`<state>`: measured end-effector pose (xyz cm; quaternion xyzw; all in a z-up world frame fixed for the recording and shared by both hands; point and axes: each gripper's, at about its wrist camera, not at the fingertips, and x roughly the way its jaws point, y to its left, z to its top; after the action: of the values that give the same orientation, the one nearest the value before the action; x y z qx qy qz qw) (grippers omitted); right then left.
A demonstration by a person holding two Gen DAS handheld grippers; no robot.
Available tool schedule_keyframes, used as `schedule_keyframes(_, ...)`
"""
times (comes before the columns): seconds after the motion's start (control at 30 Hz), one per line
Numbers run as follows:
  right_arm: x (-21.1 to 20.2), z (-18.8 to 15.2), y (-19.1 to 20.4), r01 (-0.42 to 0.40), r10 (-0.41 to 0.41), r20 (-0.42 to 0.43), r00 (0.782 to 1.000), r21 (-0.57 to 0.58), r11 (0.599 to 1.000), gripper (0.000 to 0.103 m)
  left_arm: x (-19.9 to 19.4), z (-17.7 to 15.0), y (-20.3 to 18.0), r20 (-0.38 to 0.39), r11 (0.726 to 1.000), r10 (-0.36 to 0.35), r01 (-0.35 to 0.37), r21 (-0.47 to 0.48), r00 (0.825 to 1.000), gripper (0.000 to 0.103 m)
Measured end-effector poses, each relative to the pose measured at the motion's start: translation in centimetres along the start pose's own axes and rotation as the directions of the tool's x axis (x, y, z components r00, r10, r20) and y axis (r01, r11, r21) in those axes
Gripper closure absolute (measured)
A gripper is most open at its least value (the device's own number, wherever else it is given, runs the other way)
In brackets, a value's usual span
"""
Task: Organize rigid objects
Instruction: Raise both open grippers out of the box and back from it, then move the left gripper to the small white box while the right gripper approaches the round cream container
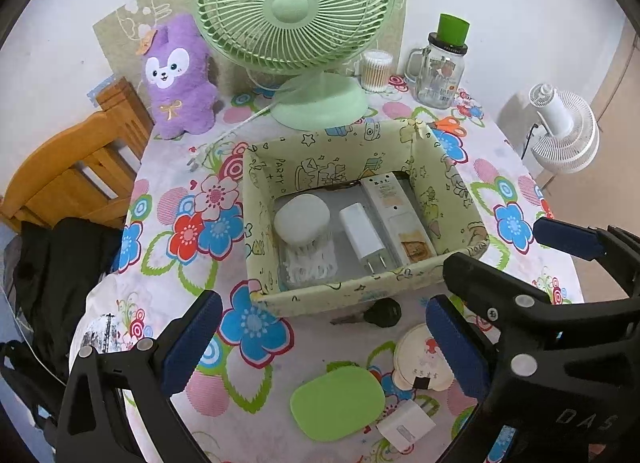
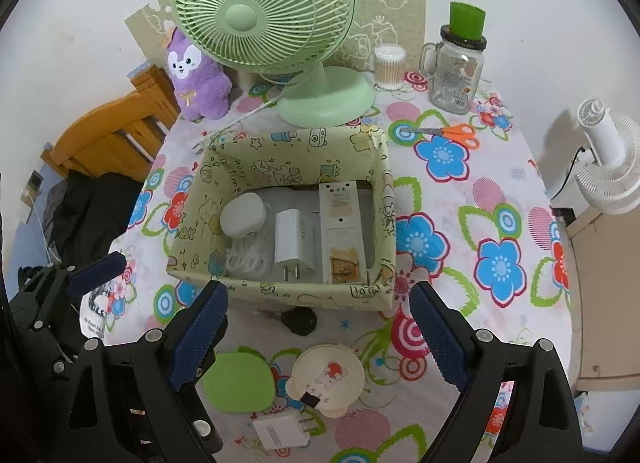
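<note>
Box (image 2: 280, 291) at twelve o'clock holds my charger (image 2: 289, 241); black key (image 2: 299, 321), perhaps, lies before it. Both jaws open, empty; scissors (image 2: 452, 134) clearer on right.

Box (image 2: 280, 295) open above (walls all round); green fan (image 2: 264, 19) blocks behind.

One box (image 1: 360, 291) at centre holds one round case (image 1: 302, 221), one charger (image 1: 362, 237) and one remote (image 1: 396, 219). At six o'clock lie one green case (image 1: 338, 403), one second charger (image 1: 406, 429), one key (image 1: 380, 313) and one round card (image 1: 420, 359). Two fans stand: one green fan (image 1: 296, 11) at twelve, one white fan (image 1: 564, 131) at three.
</note>
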<state>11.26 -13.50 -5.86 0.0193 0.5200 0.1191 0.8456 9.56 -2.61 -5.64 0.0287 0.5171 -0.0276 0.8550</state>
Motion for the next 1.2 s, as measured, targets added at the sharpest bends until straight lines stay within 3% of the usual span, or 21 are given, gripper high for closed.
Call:
schedule_keyframes(0.47, -2.9, -1.7, -0.7, -0.004, 0.004, 0.029, 1.000, -0.014, 1.000, 0.009, -2.3, -1.5, -1.1, 0.013, 1.000, -0.016, 0.016, -0.024, 1.000, 0.000)
schedule_keyframes(1.2, -5.0, -4.4, -3.3, 0.065, -0.065, 0.047, 0.997, 0.002, 0.998, 0.009, -4.2, -3.4, -3.1, 0.050, 0.999, -0.007, 0.008, -0.033, 0.999, 0.000)
